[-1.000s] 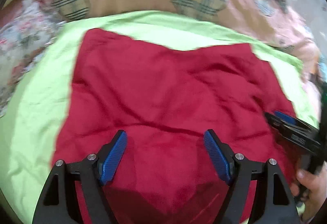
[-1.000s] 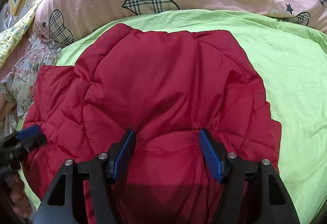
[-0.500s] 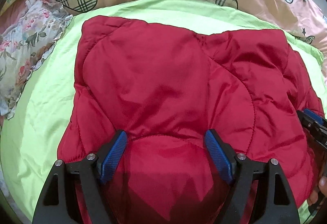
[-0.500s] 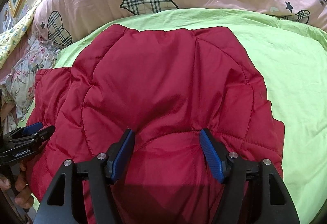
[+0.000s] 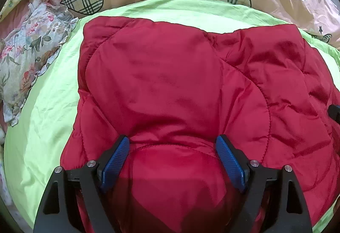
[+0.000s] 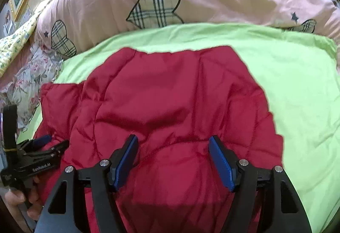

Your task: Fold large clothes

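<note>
Red quilted puffer jacket (image 5: 180, 88) lies flat on the lime-green sheet (image 5: 44, 126), stretching ahead of my left gripper (image 5: 172, 145) – jaws opening, gripping nothing; right gripper (image 6: 173, 145) alongside, spread – equally near

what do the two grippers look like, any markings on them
Both are matte black frames with silver rivets and two fingers faced with textured blue pads. The left gripper also shows from the side in the right wrist view, where white lettering reads "GenRobot.AI" and a yellow band wraps an upright black piece. The right gripper looks the same. No sleeves or cables show.
</note>
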A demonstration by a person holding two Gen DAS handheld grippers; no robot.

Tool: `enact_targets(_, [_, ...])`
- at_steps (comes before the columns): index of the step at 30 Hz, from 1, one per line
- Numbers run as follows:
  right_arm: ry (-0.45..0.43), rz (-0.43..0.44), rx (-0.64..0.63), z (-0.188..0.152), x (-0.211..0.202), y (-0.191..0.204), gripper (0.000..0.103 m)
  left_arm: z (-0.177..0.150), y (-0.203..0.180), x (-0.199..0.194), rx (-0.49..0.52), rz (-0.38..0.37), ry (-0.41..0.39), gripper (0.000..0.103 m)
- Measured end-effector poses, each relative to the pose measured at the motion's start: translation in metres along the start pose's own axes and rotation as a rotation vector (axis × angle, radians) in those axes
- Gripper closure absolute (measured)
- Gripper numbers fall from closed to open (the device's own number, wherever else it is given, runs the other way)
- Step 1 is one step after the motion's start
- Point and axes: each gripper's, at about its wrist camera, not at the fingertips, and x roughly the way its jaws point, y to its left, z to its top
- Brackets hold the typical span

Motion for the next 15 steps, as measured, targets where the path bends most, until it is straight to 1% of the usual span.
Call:
enact_targets(2, [0.034, -0.013, -0.009, -0.003, 0.014, -0.003, 0.032, 0.0, 0.0, -0.001, 0.0, 0.001, -0.002, 0.018])
enact_targets(4, [0.035, -0.013, -0.013, -0.005, 0.023, -0.005, 0.031, 0.0, 0.0, 0.0, 0.003, 0.004, -0.003, 0.018])
enact_targets(15, [0.031, -0.015, -0.005, -0.003, 0.026, -0.004, 0.03, -0.002, -0.002, -0.006, 0.006, 0.023, -0.003, 0.017])
